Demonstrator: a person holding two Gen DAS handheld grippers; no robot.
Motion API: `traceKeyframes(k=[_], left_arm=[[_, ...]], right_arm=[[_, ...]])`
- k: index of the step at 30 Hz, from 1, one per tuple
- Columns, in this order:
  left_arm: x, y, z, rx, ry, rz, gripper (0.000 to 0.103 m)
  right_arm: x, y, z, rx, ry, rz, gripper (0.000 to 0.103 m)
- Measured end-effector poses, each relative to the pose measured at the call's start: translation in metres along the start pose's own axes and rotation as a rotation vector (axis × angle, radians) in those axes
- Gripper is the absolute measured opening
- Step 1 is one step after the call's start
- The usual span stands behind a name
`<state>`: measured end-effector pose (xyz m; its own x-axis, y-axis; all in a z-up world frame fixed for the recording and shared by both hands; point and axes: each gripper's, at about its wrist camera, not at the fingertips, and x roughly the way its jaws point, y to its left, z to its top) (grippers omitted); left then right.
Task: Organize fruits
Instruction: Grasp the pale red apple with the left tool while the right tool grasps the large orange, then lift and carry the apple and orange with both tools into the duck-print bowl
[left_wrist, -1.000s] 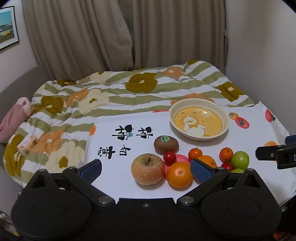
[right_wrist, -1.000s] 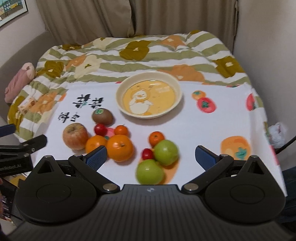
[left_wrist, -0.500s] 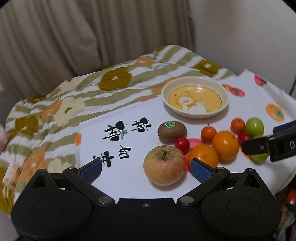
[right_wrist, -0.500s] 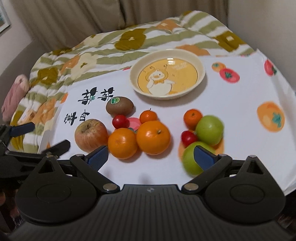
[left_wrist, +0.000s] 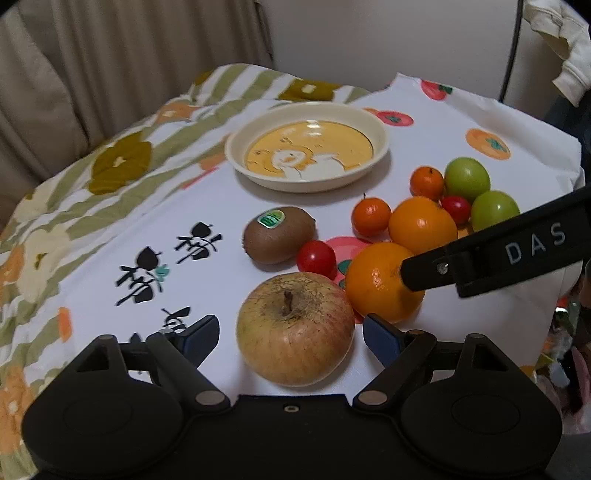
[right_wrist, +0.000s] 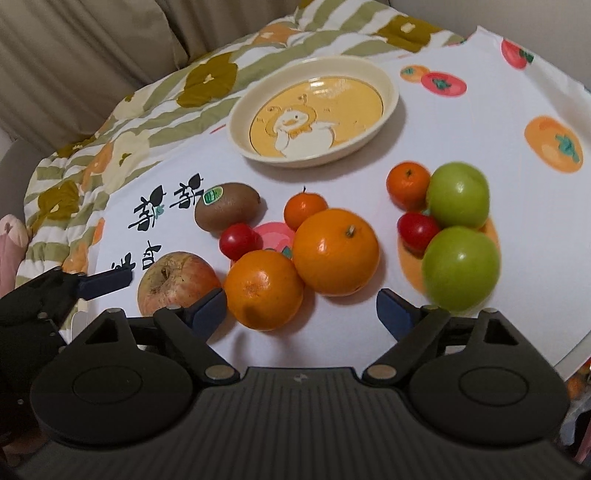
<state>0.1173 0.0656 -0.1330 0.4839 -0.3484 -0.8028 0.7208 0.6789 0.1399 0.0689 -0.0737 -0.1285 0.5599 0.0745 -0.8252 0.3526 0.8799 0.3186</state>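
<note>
My left gripper (left_wrist: 291, 334) is open, its jaws on either side of a reddish-yellow apple (left_wrist: 295, 328) on the white cloth. My right gripper (right_wrist: 301, 312) is open, with two oranges (right_wrist: 264, 290) (right_wrist: 335, 252) just ahead of its jaws. Behind them lie a kiwi (right_wrist: 226, 211), two cherry tomatoes (right_wrist: 239, 240) (right_wrist: 419, 229), two small tangerines (right_wrist: 304, 211) (right_wrist: 408, 184) and two green apples (right_wrist: 458, 195) (right_wrist: 460, 267). An empty cream bowl with a duck picture (right_wrist: 388, 79) stands at the back.
The white cloth with fruit prints (left_wrist: 487, 110) lies over a striped floral blanket (left_wrist: 122, 166). The cloth's edge drops off at the right (right_wrist: 576, 347). Curtains (left_wrist: 110, 55) hang behind. The right gripper's finger (left_wrist: 491, 247) crosses the left wrist view.
Both grippers have moved forward and down toward the fruit. The apple now sits between the left jaws, and the oranges are close in front of the right jaws.
</note>
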Motion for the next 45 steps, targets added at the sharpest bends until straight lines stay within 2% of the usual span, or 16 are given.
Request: traceKeyframes(k=[4, 8, 16, 18, 23, 27, 30, 38, 45], left_arm=[[0.012, 0.003, 0.001, 0.004, 0.015, -0.036, 0.087], [0.02, 0.008, 0.003, 0.0, 0.028, -0.07, 0.081], [0.023, 0.012, 0.001, -0.011, 0.024, -0.085, 0.079], [0.021, 0.011, 0.0, -0.005, 0.025, -0.077, 0.079], [0.017, 0.011, -0.007, 0.007, 0.031, -0.042, 0.079], [0.012, 0.015, -0.013, -0.005, 0.034, -0.022, 0.079], [0.01, 0.017, -0.016, -0.022, 0.035, -0.006, 0.079], [-0.002, 0.023, -0.023, -0.083, 0.029, 0.028, 0.079], [-0.03, 0.02, -0.018, -0.137, -0.007, 0.074, 0.079]], right_arm=[[0.01, 0.004, -0.003, 0.026, 0.011, -0.004, 0.099], [0.015, 0.007, -0.002, 0.049, 0.017, -0.003, 0.097], [0.026, 0.016, 0.0, 0.059, 0.038, -0.004, 0.093], [0.029, 0.017, 0.0, 0.065, 0.052, 0.004, 0.088], [0.038, 0.02, 0.003, 0.078, 0.066, 0.012, 0.087], [0.044, 0.022, 0.004, 0.075, 0.072, 0.006, 0.082], [0.047, 0.025, 0.005, 0.067, 0.074, 0.015, 0.075], [0.042, 0.035, 0.005, 0.013, 0.072, 0.019, 0.074], [0.014, 0.046, 0.015, -0.063, 0.021, 0.049, 0.074]])
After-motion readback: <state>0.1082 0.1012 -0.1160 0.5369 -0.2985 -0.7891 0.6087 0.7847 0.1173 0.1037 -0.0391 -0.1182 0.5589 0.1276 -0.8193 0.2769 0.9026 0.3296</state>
